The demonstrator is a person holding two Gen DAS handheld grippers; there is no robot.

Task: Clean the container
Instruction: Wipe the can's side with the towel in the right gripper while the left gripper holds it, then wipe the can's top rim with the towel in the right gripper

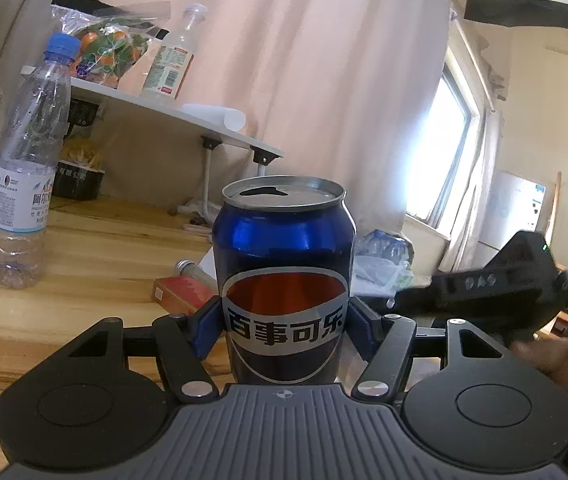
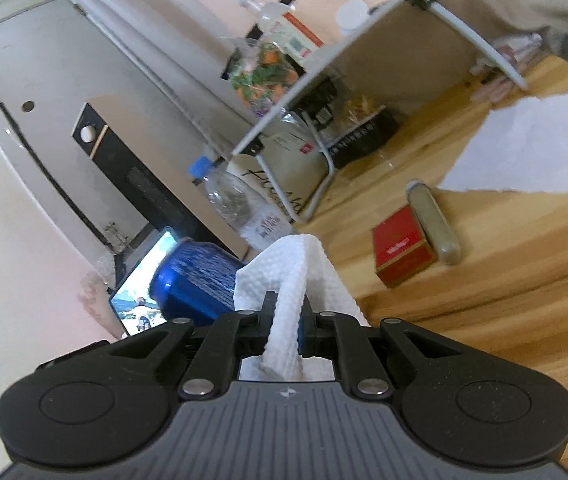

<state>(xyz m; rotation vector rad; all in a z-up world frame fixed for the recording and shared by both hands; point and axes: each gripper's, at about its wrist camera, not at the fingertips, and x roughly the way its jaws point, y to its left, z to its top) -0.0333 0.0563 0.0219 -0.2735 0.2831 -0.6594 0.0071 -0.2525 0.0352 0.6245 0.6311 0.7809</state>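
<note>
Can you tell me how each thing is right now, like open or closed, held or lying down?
Pepsi can: upright, top opened, held by left gripper.
Paper towel: bunched, pinched in right gripper.
Water bottle: upright, blue cap on.
Red box: closed, lying flat.
Tissue sheet: spread flat on table.

A pale wooden plank table [image 2: 484, 272] carries a red rectangular box [image 2: 402, 246], a grey-green capped tube [image 2: 436, 222] just beside it, a flat white paper sheet [image 2: 532, 148] and a clear blue-capped plastic water bottle [image 1: 24, 168]
</note>
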